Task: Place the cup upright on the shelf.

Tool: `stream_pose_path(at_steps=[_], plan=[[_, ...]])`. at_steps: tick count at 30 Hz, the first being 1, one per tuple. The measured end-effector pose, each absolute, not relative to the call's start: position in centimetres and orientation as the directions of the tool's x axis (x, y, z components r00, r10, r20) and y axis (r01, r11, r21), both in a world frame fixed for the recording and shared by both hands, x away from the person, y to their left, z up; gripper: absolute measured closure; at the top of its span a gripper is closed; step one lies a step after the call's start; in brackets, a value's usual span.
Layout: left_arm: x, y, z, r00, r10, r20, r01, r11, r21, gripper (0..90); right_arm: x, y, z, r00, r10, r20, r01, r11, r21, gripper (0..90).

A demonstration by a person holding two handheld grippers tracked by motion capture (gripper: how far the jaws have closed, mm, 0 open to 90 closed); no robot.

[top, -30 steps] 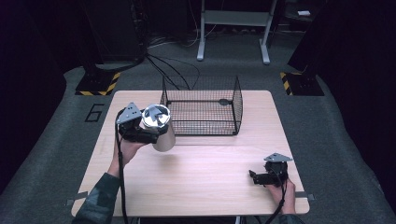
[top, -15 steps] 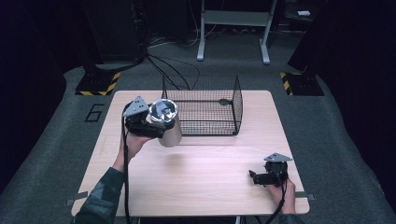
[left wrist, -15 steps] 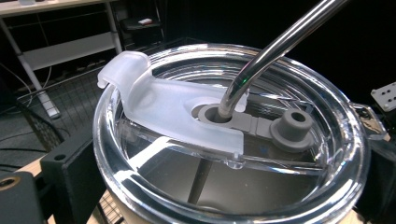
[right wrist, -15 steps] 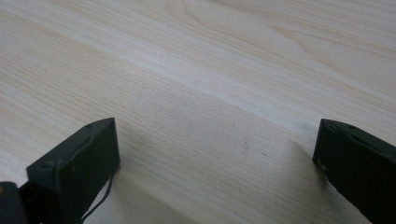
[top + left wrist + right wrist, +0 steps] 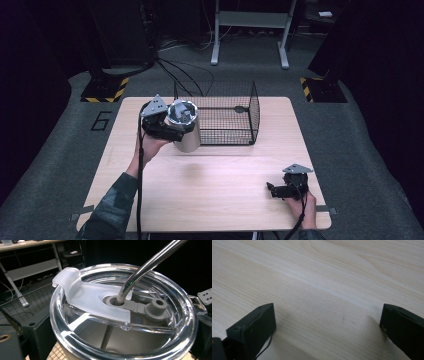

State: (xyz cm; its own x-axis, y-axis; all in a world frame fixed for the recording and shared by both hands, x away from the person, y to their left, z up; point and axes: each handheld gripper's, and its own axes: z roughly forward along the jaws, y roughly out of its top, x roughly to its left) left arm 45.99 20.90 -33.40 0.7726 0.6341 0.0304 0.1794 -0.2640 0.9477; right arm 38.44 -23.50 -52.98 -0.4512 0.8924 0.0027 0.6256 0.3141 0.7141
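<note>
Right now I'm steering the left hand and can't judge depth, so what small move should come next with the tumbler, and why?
Probably carry the tumbler a little farther right and forward, over the basket rim. The left gripper holds it in the air at the basket's near left corner, not yet above the inside. The right gripper rests open on the table, out of the way.

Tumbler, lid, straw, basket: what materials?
Tumbler: looks like brushed steel, dull grey sheen. Lid: clear plastic, see-through, with a frosted flap. Straw: polished metal, mirror glints. Basket: black wire mesh, probably coated.
</note>
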Motion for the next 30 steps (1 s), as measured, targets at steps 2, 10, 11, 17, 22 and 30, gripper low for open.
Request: stream_pose_path(at_steps=[2, 10, 11, 17, 22, 30], plan=[[46.2, 20.7, -33.2, 0.775, 0.631, 0.032, 0.179, -0.268, 0.947, 3.9, 38.4, -23.5, -53.0, -0.452, 0.892, 0.001, 0.624, 0.315, 0.715, 0.1], [47.0, 19.6, -32.5, 0.78, 0.625, 0.043, 0.163, -0.269, 0.949, 4.0, 38.4, -23.5, -53.0, -0.451, 0.893, 0.003, 0.626, 0.314, 0.714, 0.1], [47.1, 19.5, -32.4, 0.78, 0.624, 0.048, 0.159, -0.271, 0.949, 4.0, 38.4, -23.5, -53.0, -0.451, 0.893, 0.003, 0.626, 0.314, 0.714, 0.1], [47.6, 18.9, -31.6, 0.782, 0.621, 0.057, 0.149, -0.274, 0.95, 4.0, 38.5, -23.5, -53.0, -0.452, 0.892, 0.001, 0.624, 0.316, 0.715, 0.1], [48.4, 18.6, -31.2, 0.78, 0.624, 0.05, 0.156, -0.271, 0.95, 4.0, 38.5, -23.5, -53.0, -0.454, 0.891, -0.001, 0.622, 0.318, 0.715, 0.1], [49.4, 17.8, -30.6, 0.767, 0.639, 0.061, 0.153, -0.273, 0.95, 4.0, 38.4, -23.5, -53.0, -0.451, 0.892, 0.002, 0.625, 0.314, 0.714, 0.1]])
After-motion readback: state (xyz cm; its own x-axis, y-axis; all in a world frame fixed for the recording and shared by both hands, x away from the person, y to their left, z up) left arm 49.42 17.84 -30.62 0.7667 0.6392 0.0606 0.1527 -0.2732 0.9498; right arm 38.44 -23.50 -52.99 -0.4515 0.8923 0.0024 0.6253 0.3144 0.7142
